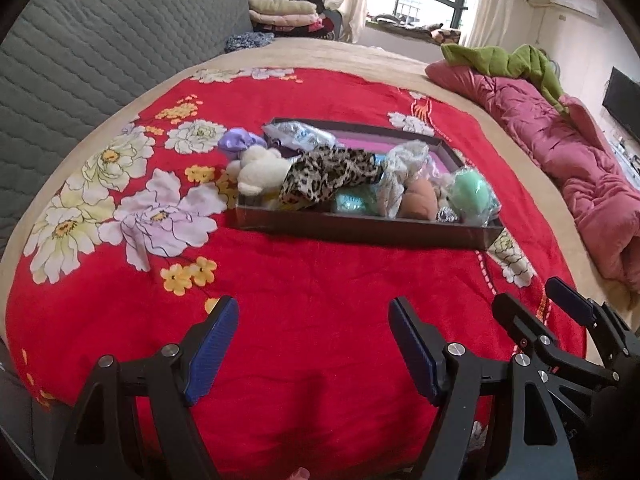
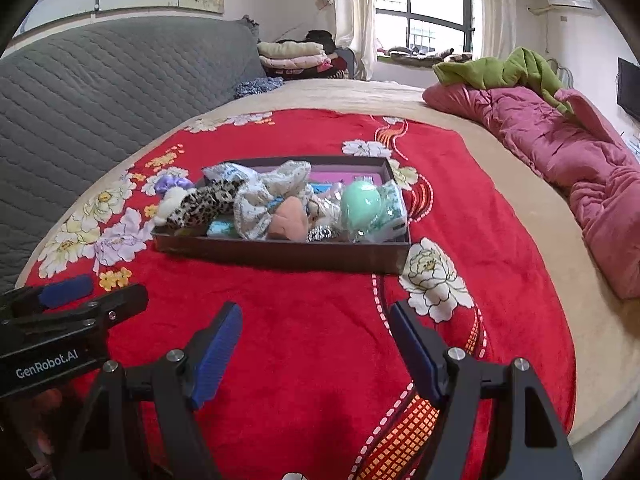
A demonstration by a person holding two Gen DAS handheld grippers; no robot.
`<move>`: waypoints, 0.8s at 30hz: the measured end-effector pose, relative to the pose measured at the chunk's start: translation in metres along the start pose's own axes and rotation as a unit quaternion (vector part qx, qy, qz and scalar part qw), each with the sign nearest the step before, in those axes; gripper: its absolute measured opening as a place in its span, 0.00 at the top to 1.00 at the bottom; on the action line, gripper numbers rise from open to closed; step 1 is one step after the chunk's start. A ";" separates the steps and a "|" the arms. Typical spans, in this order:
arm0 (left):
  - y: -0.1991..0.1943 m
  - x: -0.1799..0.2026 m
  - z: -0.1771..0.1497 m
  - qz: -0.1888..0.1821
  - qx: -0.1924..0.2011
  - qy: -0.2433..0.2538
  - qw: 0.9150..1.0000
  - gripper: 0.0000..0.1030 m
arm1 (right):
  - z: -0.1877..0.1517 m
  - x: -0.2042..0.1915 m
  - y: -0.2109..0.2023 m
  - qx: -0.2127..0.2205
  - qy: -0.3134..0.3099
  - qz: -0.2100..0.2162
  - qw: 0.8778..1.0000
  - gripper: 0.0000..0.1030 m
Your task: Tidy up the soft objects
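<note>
Lying heaped in a shallow dark tray (image 2: 280,250) — fuzzy, crinkly soft objects (image 2: 276,204); each hand-held gripper (image 1: 314,344) (image 2: 316,348) gapes empty.

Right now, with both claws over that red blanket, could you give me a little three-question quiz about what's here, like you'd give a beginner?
1. True or false: the left claw is gripping the leopard-print cloth.
2. Which item sits at the tray's right end? A) mint-green ball in plastic wrap B) white plush toy C) purple satin scrunchie
3. Fill in: the tray rests on a red blanket printed with ____.

Key:
1. False. Both the left and right claw are open and empty, short of the tray.
2. A, the mint-green ball. The white plush toy and purple scrunchie are at the left end.
3. Flowers.
</note>
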State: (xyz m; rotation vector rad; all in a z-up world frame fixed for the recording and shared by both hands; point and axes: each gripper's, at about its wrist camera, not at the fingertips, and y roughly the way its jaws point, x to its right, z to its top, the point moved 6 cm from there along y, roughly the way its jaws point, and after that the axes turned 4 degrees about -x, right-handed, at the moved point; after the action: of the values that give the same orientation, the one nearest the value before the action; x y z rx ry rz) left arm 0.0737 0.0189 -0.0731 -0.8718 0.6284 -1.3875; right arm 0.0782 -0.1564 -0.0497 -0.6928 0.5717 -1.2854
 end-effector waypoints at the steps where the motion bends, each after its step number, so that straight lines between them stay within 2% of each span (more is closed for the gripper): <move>1: 0.002 -0.001 -0.001 0.001 -0.003 -0.001 1.000 0.24 | -0.001 0.000 0.002 -0.003 -0.001 -0.001 1.000 0.27; 24: 0.013 0.001 -0.007 0.003 -0.009 0.002 1.000 0.24 | -0.008 0.004 0.014 -0.008 0.005 -0.006 1.000 0.27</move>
State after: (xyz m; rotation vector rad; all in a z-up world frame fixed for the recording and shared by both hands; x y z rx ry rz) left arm 0.0759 0.0164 -0.0875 -0.8815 0.6459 -1.3808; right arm 0.0826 -0.1600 -0.0650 -0.7033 0.5869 -1.2975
